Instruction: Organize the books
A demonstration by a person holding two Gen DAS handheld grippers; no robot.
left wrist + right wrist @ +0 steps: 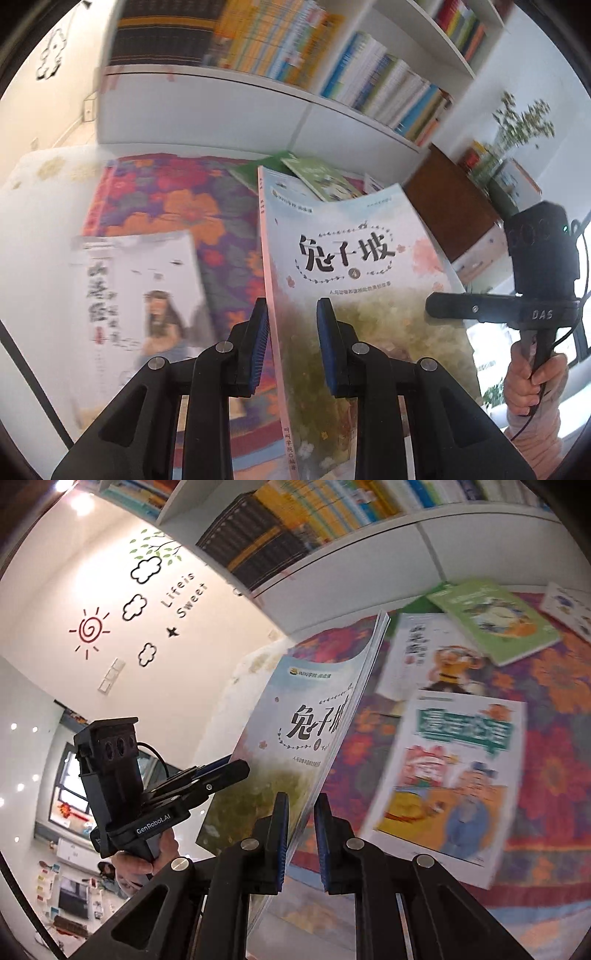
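Paperback in pale blue (354,280), thin and floppy-looking, hangs lifted above the flowered cloth (192,206), carried between both tools at once. Left gripper (291,343) pinches it along the spine edge, its blue pads nearly pressed together with the cover caught between them; right gripper (301,840) is clamped the same way on the opposite, open edge of the pages. From where I stand the cover bows a little at its top corner, so I would judge it light but soft, the sort of book that sags or fans open if held by one corner only. Gripping it low on both long edges, as now, looks like the sensible hold, and the spine side is the stiffer of the two. The glossy cover may be slippery against the pads, though I cannot be sure. Other books still lie flat on the cloth below: a white one (136,295) to the left, a green one (495,620) nearer the bookshelf (258,107), and a large picture book (454,775). The shelf rows look tightly packed already.
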